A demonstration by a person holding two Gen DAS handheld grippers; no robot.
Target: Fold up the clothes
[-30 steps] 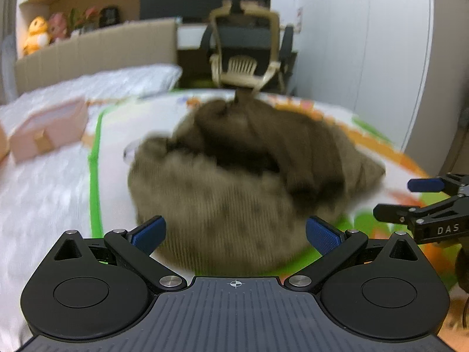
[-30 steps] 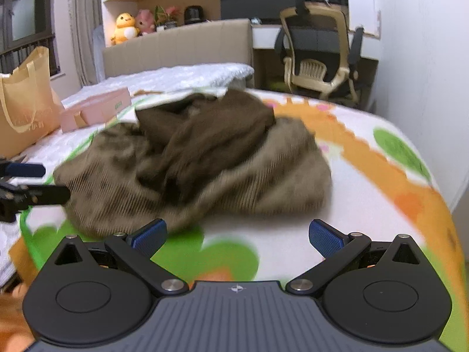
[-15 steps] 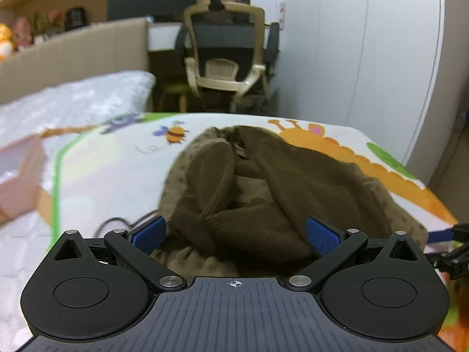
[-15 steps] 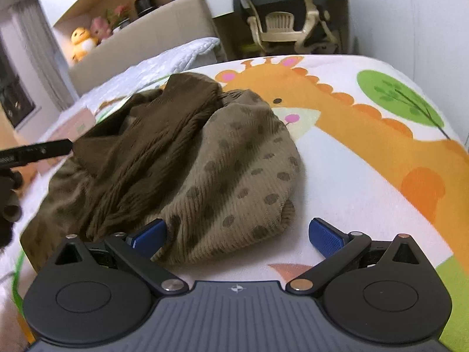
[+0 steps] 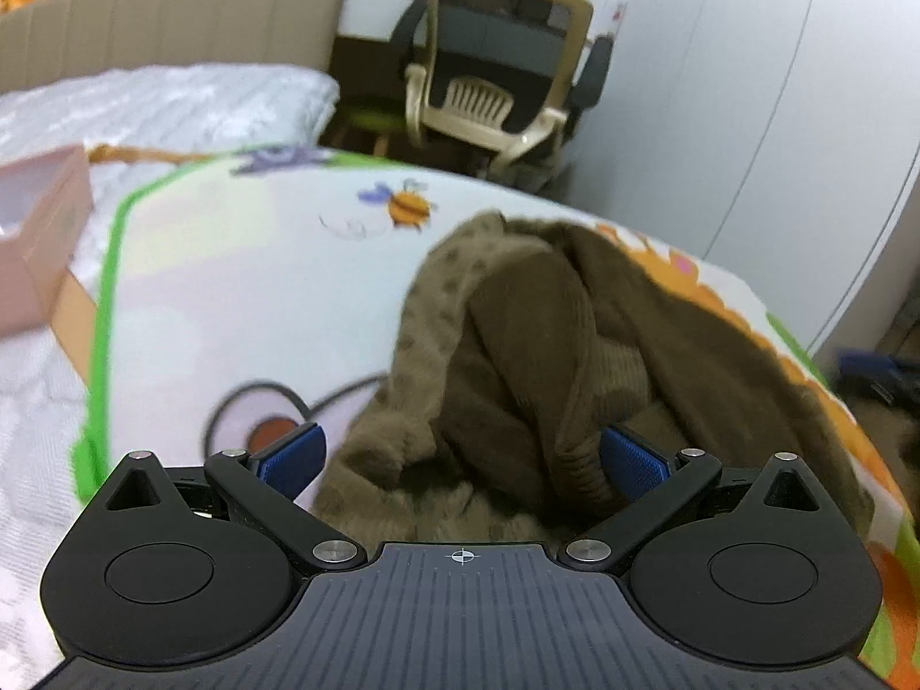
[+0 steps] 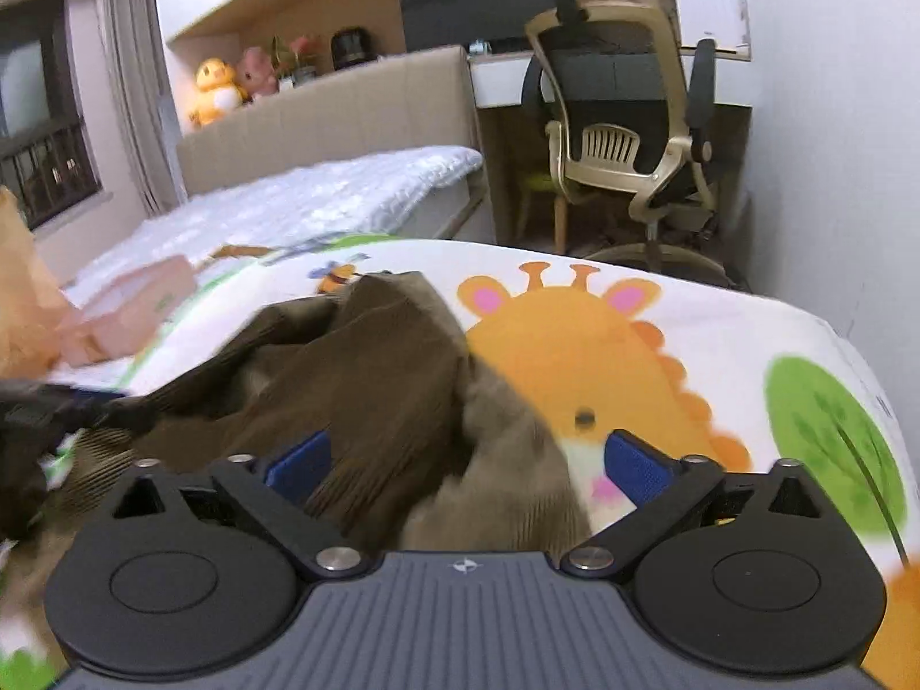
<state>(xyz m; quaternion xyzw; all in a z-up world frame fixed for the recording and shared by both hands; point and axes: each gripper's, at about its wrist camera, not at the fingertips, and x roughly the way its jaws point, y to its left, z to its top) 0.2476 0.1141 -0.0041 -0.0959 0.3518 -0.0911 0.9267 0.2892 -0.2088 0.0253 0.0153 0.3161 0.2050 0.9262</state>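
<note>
**A:** Your clothes lie in a crumpled heap on the bed cover, toward its end near the desk chair: a dark brown ribbed piece bunched on top of a lighter, spotted brown one.

**B:** And where do my grippers sit against that heap?

**A:** Your left gripper has the near edge of the pile between its blue pads. The jaws stand wide; the right-hand pad looks to touch a dark fold, the other is clear of the cloth, so nothing is pinched. Your right gripper is at the other side of the heap, by the printed giraffe. Its jaws have just been closing, with a hump of brown cloth between them, yet the pads are not pressing on it (the left pad is half hidden behind the fold, so that side is harder to judge).

**B:** Anything else around?

**A:** A pink box sits toward the cover's left edge as your left camera sees it, well apart from the clothes. The printed bee is just beyond the heap. Soft toys line the ledge behind the headboard.
</note>
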